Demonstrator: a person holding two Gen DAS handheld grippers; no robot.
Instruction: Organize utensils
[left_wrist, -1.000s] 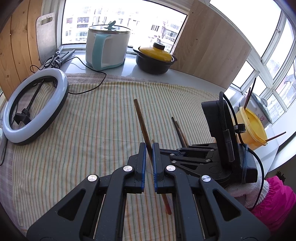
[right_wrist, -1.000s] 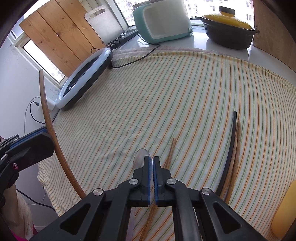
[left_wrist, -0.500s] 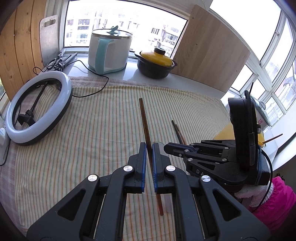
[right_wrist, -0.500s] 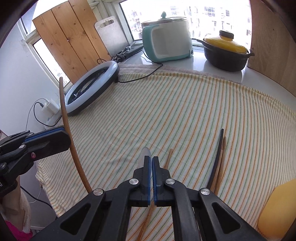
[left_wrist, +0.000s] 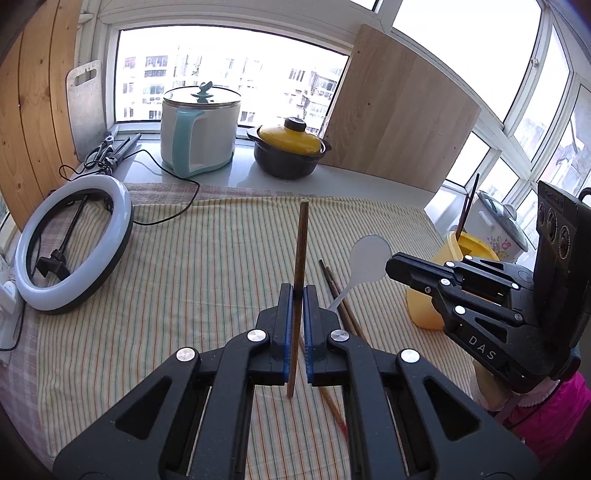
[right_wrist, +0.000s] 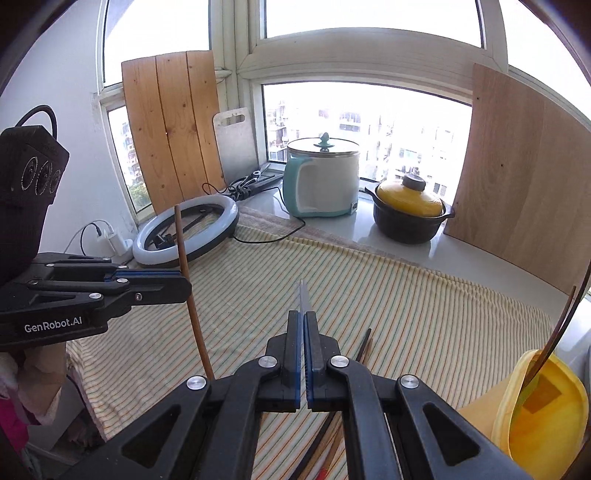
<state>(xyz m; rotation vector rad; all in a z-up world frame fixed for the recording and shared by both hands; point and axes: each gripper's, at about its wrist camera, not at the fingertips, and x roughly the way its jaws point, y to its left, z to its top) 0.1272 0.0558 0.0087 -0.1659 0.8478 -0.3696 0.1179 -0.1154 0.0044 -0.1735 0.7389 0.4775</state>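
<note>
Wooden and brown, the chopstick (left_wrist: 298, 291) is standing nearly upright in my left tongs (left_wrist: 297, 325), whose blue pads are clamping it partway along its length, so its lower end is hanging free above the striped cloth (left_wrist: 192, 280) covering the table. My right tongs (right_wrist: 305, 354) are pinching shut on a pale spoon (left_wrist: 364, 260): from their own camera I am seeing only a thin edge of it poking past the pads, while the left camera is showing its round bowl raised in the air, with the handle running down behind my left tongs.

More chopsticks (left_wrist: 338, 295) are lying flat on the cloth between the two tongs. My own fingers are covering most of them, so I am not able to count them; there are probably three or more, one with a reddish tip.

At the right edge of the table the yellow holder (right_wrist: 532, 413) is standing, cut off by the frame in the right view and partly hidden behind the right tongs in the left view. Dark sticks (right_wrist: 561, 325) are leaning out of it.

Along the windowsill are sitting a white and teal cooker (left_wrist: 199, 134) and a yellow-lidded pot (left_wrist: 290, 151), and a ring light (left_wrist: 72, 243) is lying at the left end of the cloth.
</note>
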